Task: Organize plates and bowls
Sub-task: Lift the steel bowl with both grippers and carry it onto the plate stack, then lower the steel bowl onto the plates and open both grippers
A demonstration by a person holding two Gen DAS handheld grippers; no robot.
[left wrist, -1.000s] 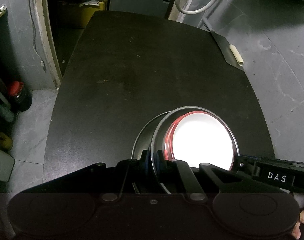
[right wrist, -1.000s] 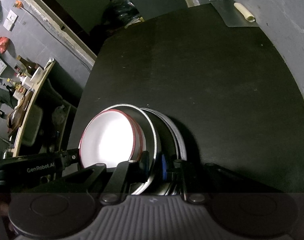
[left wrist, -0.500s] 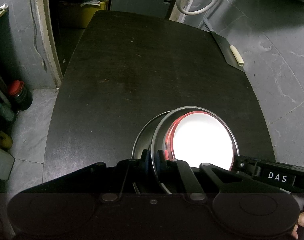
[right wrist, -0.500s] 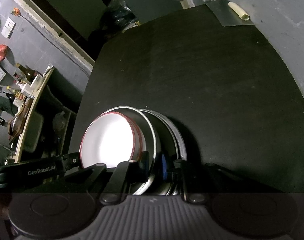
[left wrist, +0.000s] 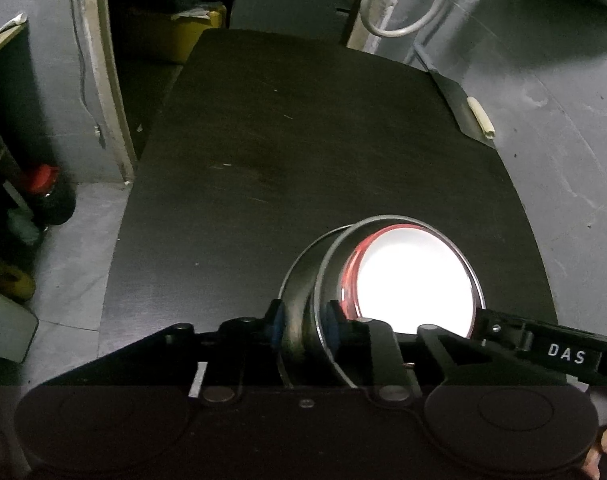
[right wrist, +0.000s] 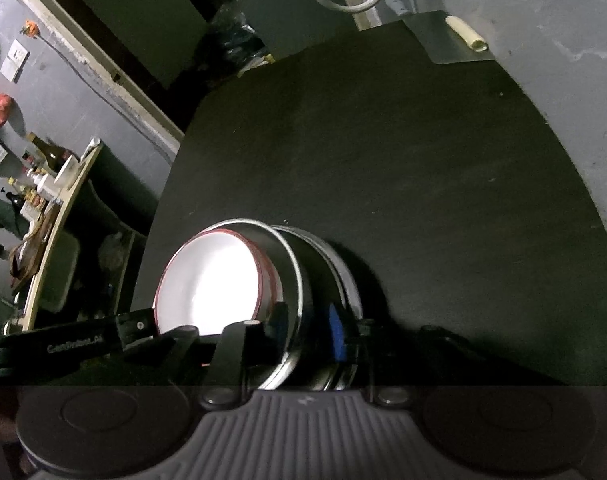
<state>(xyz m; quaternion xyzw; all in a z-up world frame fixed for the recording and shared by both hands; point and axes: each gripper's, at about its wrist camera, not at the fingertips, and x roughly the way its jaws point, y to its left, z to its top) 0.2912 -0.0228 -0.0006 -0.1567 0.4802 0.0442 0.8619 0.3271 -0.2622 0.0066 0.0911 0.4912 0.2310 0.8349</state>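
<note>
A stack of nested steel bowls [left wrist: 303, 300] holds a white plate with a red rim [left wrist: 415, 276] inside. Both grippers hold it from opposite sides over the near edge of the black table [left wrist: 303, 140]. My left gripper [left wrist: 303, 328] is shut on the stack's left wall. My right gripper [right wrist: 307, 332] is shut on the right wall of the steel bowls [right wrist: 303, 280], with the white plate [right wrist: 211, 280] glowing inside. Each gripper's body shows in the other's view, the right one [left wrist: 543, 344] and the left one [right wrist: 83, 340].
A cream roll [left wrist: 481, 116] lies on a grey sheet at the table's far right corner. A white hose [left wrist: 403, 4] hangs on the back wall. A red-capped jar [left wrist: 47, 192] stands on the floor left. A shelf with bottles [right wrist: 51, 168] stands left.
Both grippers and the stack have shifted slightly; the right wrist view has tilted and moved a little back from the table's far end. The grips are unchanged.
</note>
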